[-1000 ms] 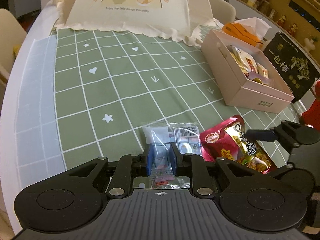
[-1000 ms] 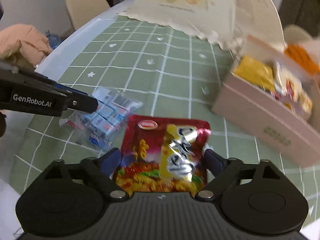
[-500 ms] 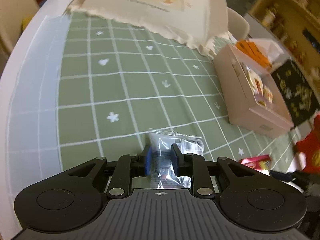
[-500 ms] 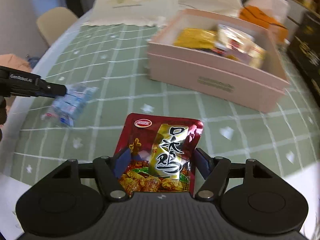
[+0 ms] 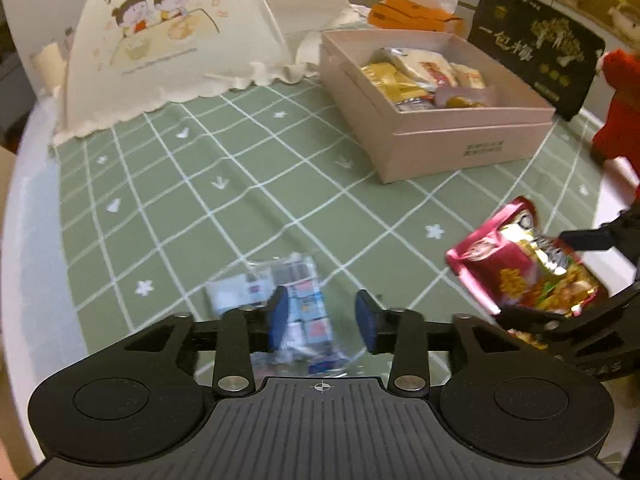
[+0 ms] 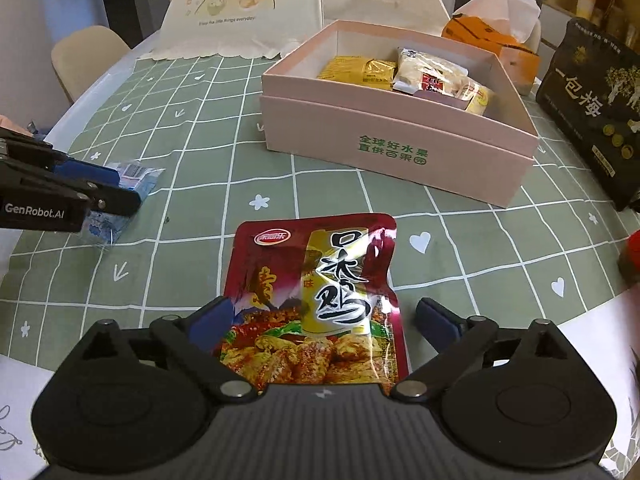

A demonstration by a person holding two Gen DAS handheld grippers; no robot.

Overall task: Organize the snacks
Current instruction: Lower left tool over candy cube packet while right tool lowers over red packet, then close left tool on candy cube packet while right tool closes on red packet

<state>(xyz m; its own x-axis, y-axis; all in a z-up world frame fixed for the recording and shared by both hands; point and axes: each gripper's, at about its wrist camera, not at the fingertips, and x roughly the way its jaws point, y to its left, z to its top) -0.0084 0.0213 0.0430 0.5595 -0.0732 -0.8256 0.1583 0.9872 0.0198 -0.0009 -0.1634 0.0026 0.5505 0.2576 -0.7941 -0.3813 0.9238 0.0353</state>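
Note:
A clear bag of small blue and white packets (image 5: 298, 308) lies on the green checked cloth between the fingers of my left gripper (image 5: 322, 318). Its jaws are opening; the bag sits by the left pad and the right pad is free of it. A red snack pouch (image 6: 316, 292) lies between the fingers of my right gripper (image 6: 324, 322). Those jaws are opening wide, with a gap at the right pad. The pink box (image 6: 392, 148) with several snack packs stands beyond, also seen as the pink box (image 5: 440, 136) in the left wrist view.
A cream mesh food cover (image 5: 172, 40) stands at the back of the table. An orange tissue box (image 6: 492, 40) and a black package (image 6: 592, 120) flank the pink box. A red object (image 5: 620, 108) sits at the right edge, a beige chair (image 6: 84, 56) at the left.
The left jaws have spread away from the clear bag they pinched. The right jaws, which squeezed the red pouch half a second ago, have widened. Both views have swung toward the pink box.

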